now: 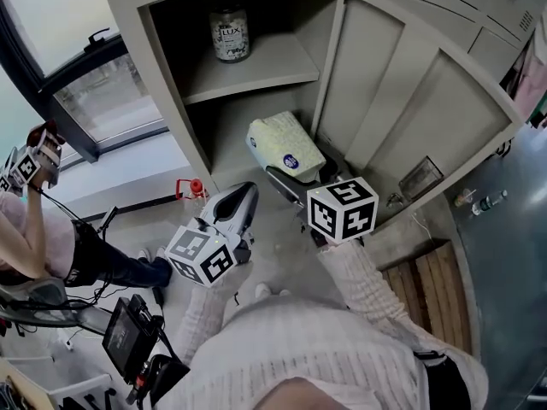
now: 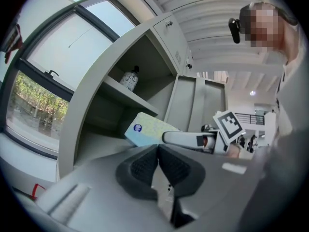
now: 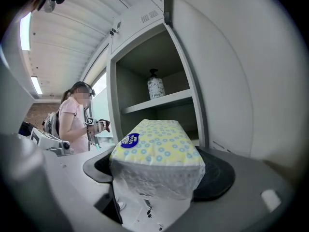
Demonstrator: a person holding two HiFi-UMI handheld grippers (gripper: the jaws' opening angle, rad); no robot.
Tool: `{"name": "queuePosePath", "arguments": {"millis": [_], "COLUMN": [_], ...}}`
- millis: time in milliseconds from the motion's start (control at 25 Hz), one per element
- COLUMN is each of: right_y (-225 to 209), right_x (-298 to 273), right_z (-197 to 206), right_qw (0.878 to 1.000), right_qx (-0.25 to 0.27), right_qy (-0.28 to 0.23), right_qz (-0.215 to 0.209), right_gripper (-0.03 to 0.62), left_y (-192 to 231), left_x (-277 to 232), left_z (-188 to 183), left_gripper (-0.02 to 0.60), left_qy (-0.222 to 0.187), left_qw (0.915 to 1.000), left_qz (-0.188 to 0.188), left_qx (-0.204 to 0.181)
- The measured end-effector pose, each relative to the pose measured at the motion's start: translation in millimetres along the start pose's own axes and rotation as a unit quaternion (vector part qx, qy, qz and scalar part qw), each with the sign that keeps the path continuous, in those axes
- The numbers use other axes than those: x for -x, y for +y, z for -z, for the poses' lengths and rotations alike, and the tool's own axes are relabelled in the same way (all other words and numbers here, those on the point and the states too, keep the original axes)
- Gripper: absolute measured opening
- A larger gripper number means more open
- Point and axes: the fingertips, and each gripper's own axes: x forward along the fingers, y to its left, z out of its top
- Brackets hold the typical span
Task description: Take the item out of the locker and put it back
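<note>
Nearest to us are our two white knitted sleeves (image 1: pixel 367 289), and each one ends at a gripper with a marker cube. Far at the left, another person in a pink shirt (image 1: pixel 21 229) holds up one device with the same kind of black-and-white marker cube (image 1: pixel 26 167).

Next comes the left gripper (image 1: pixel 246 193) (image 2: pixel 157 148). Its two dark jaws are pressed together with nothing between them, and it hangs in the air in front of the locker, apart from everything.

To its right, the right gripper (image 1: pixel 286 176) (image 3: pixel 157 173) is clamped on the soft pack of paper tissues (image 1: pixel 286 146) (image 3: pixel 154 149). The wrap is white and pale yellow, with small blue rings and one dark blue oval label. The pack is held in the air at the mouth of the lower compartment; whether its far end is already inside, we cannot tell.

Behind them, the tall grey metal locker (image 1: pixel 171 84) stands open, with its grey door (image 1: pixel 410 101) swung out to the right. We count two compartments, divided by one grey shelf (image 1: pixel 256 71). On this shelf, in the upper compartment, stands one pale bottle with a dark pump top (image 1: pixel 230 32) (image 3: pixel 155 87), upright and towards the back.

In all we count two grippers of our own, one pack and one bottle.
</note>
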Motion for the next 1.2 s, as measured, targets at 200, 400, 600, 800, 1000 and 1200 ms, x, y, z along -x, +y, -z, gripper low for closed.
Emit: {"name": "queuePosePath", "arguments": {"millis": [200,400,600,800,1000,1200], "right_y": [11,11,15,23,27,27], "right_x": [21,29,38,43,44,43], "right_z": [7,13,18,16,14,14], "right_qw": [1.000,1.000,1.000,0.999,0.999,0.999], "right_qx": [0.000,-0.001,-0.003,-0.003,-0.005,0.000], "right_qy": [-0.005,-0.005,-0.004,-0.009,-0.014,-0.011], "right_qz": [-0.014,-0.018,-0.023,-0.036,-0.042,-0.043], "right_gripper": [0.453,0.453,0.454,0.454,0.454,0.454], "left_y": [-8,-9,-9,-12,-13,-13], "left_x": [9,12,16,18,19,20], "left_z": [5,14,12,9,6,-4], "left_gripper": [0.008,0.008,0.008,0.008,0.008,0.008], "left_qy": [0.000,0.005,0.005,0.002,0.000,-0.008], "left_qw": [0.9999,1.0000,0.9999,0.9998,0.9997,0.9994], "left_qz": [-0.005,-0.002,-0.003,0.001,0.002,-0.002], "left_qx": [-0.009,-0.002,-0.015,-0.021,-0.023,-0.035]}}
